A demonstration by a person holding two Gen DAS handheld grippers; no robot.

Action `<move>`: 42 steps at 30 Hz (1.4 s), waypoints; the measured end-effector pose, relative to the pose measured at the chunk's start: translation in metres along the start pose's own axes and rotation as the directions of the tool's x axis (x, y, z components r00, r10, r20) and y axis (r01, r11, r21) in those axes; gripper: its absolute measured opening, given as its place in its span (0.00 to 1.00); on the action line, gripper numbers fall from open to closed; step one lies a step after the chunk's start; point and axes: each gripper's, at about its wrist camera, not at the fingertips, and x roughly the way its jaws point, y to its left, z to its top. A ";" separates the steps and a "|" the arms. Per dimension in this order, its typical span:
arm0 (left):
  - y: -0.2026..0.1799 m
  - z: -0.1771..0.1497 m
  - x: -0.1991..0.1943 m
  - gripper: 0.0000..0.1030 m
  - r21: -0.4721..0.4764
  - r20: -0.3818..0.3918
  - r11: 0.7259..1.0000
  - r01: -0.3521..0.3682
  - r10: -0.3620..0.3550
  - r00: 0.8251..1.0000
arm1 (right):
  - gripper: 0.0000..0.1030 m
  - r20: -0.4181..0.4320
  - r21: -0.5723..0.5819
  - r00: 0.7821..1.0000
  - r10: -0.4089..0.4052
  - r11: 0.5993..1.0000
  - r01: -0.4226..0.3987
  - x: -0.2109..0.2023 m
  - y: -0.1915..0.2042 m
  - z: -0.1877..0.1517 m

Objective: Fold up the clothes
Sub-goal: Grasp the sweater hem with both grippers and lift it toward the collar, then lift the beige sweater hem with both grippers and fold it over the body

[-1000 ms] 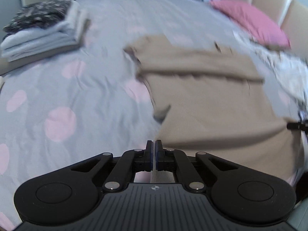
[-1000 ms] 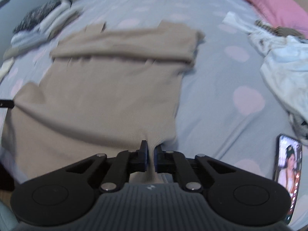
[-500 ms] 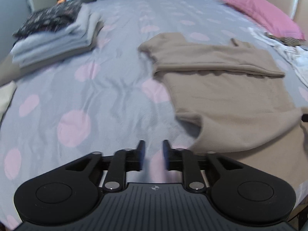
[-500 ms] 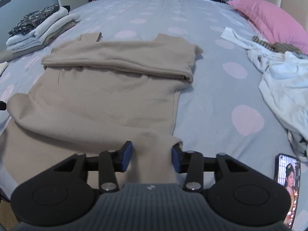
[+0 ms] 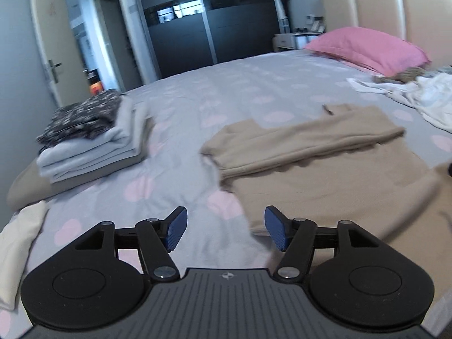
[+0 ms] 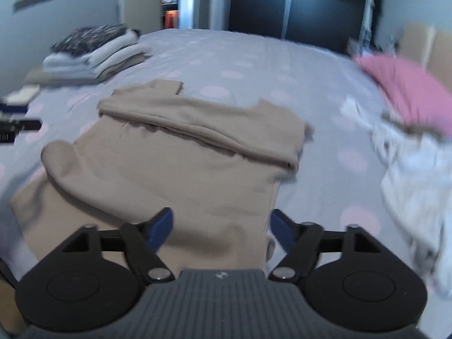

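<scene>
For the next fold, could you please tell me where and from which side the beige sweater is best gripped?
Probably grip the beige sweater at its two near corners, coming from the near bed edge. The sleeves already lie folded across the far end, and the near end lies flat. Both tools, left and right, are opening, nothing between them.

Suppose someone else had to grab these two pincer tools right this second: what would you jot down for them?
Left gripper: jaws opening, nothing between them, over the bedsheet beside the beige sweater.
Right gripper: jaws opening, above the sweater's near edge, not gripping it.
Sweater: flat on the bed, far part folded over into a band, near part doubled up.
Done: a pile of folded clothes at the far left.
Left: probably finish folding the sweater and add it to the pile; then the crumpled white clothes near the pink pillow.
</scene>
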 end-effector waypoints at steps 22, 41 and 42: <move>-0.110 -0.069 -0.034 0.57 0.710 -0.149 0.655 0.261 -0.222 0.964 | 0.73 -0.110 -0.767 0.991 0.082 0.627 -0.137 -0.028 0.108 -0.065; -0.114 -0.104 -0.032 0.63 0.826 -0.151 0.514 0.232 -0.195 0.969 | 0.71 -0.185 -0.823 0.981 0.059 0.536 -0.188 -0.017 0.108 -0.100; -0.113 -0.103 -0.032 0.63 0.829 -0.156 0.509 0.234 -0.190 0.969 | 0.71 -0.182 -0.826 0.982 0.051 0.534 -0.180 -0.018 0.107 -0.102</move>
